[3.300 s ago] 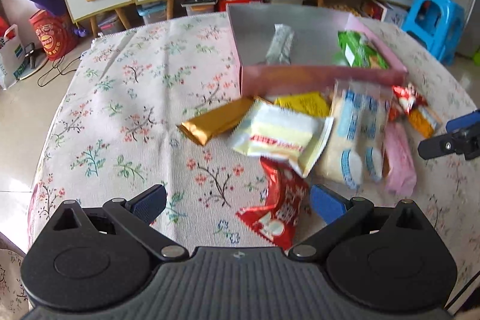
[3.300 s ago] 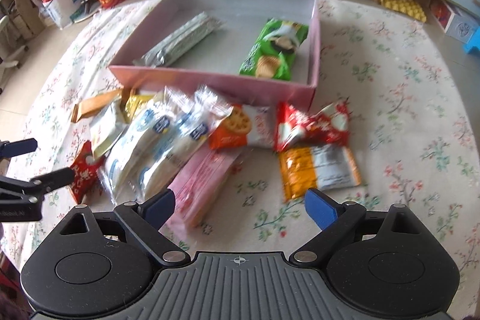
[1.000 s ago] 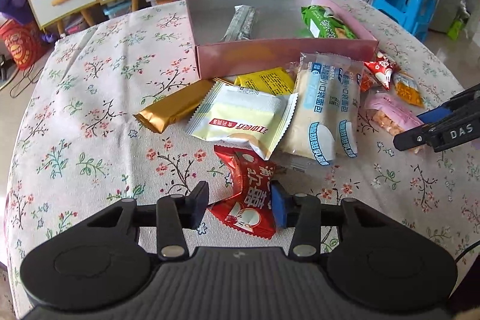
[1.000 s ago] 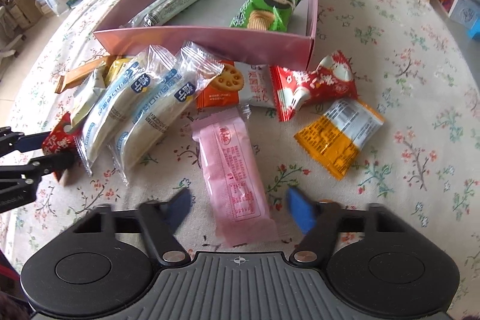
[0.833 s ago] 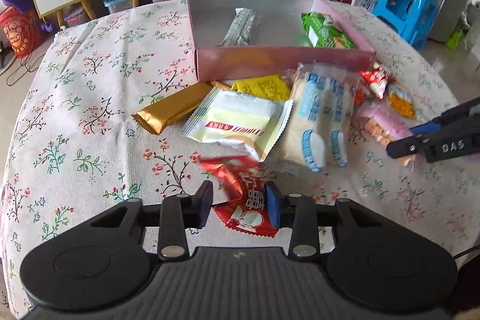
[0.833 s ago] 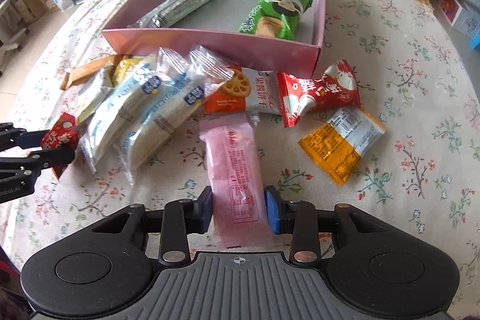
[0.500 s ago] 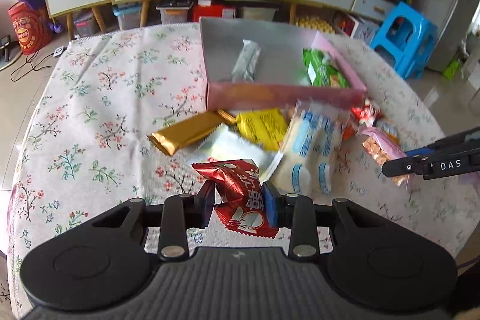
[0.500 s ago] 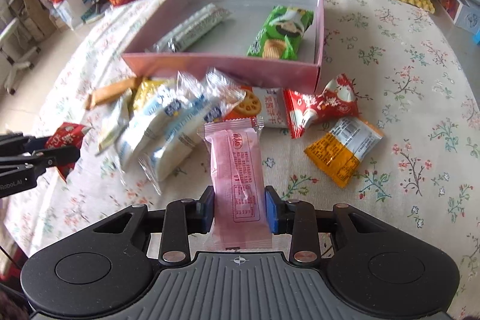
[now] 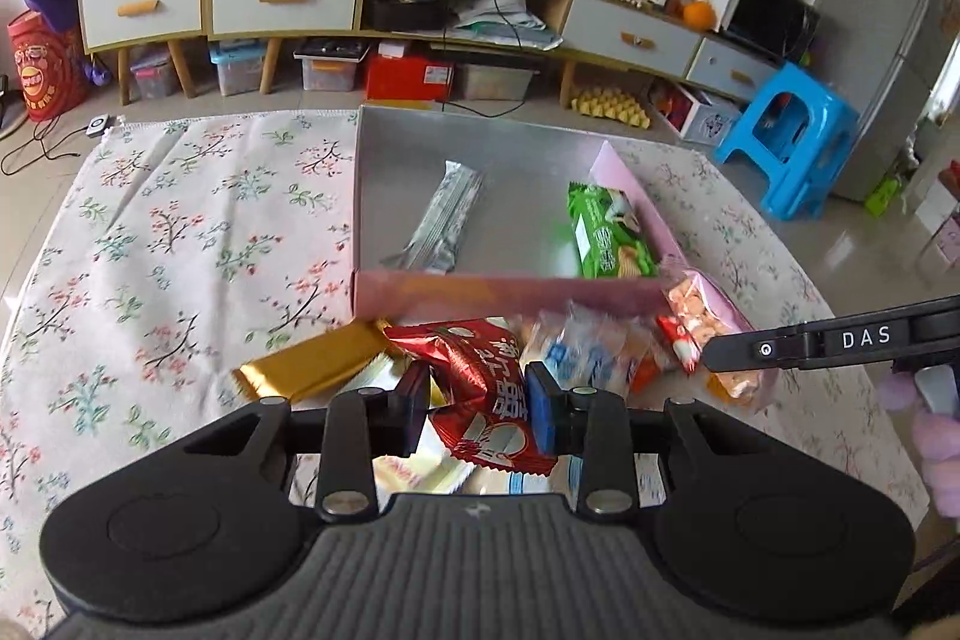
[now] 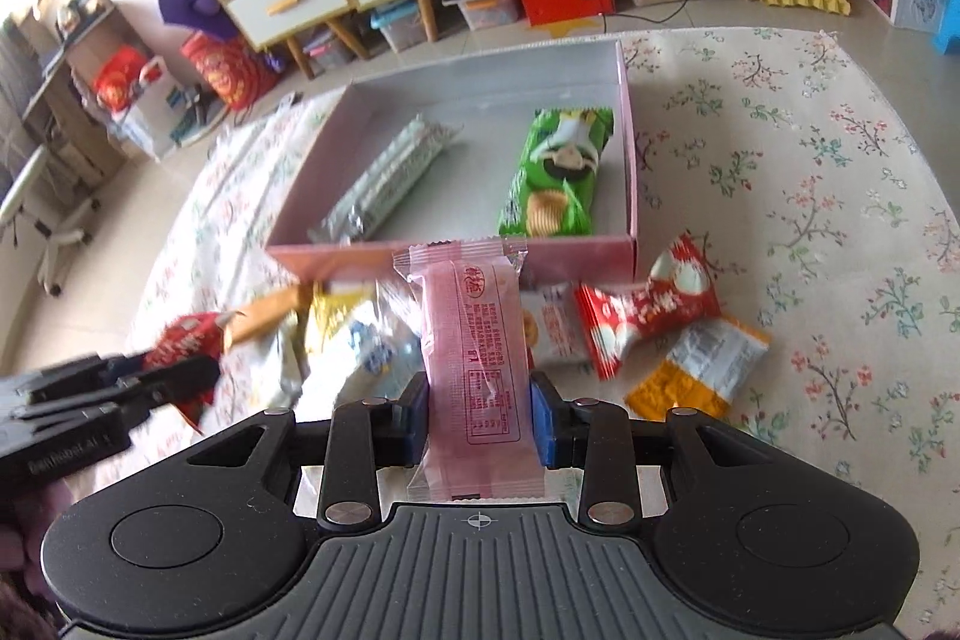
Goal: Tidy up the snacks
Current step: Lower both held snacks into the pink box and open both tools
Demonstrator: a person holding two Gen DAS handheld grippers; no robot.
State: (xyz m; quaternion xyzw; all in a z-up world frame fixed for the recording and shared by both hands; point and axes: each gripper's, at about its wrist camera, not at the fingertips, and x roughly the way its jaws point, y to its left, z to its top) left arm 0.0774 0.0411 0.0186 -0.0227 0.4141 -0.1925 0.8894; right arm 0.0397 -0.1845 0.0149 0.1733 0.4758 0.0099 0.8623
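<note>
Left gripper (image 9: 480, 403), bottom center of its view, clamped on a red packet (image 9: 483, 388) held above the pile. Right gripper (image 10: 480, 421) clamped on a pink packet (image 10: 471, 370), w/ its top edge across the pink box (image 10: 629, 142) front wall. In the box at frame center: silver packet (image 10: 384, 178) on left, green packet (image 10: 555, 175) on right. Other snacks lie on the floral cloth (image 10: 840, 196) just below the box

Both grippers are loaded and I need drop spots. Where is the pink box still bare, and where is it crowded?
In the pink cardboard box, bare floor lies between the silver wrapped bar and the green biscuit packet, plus the far strip behind both. The floral tablecloth right of the box is bare. Crowded: the packets heaped along the box's near wall.
</note>
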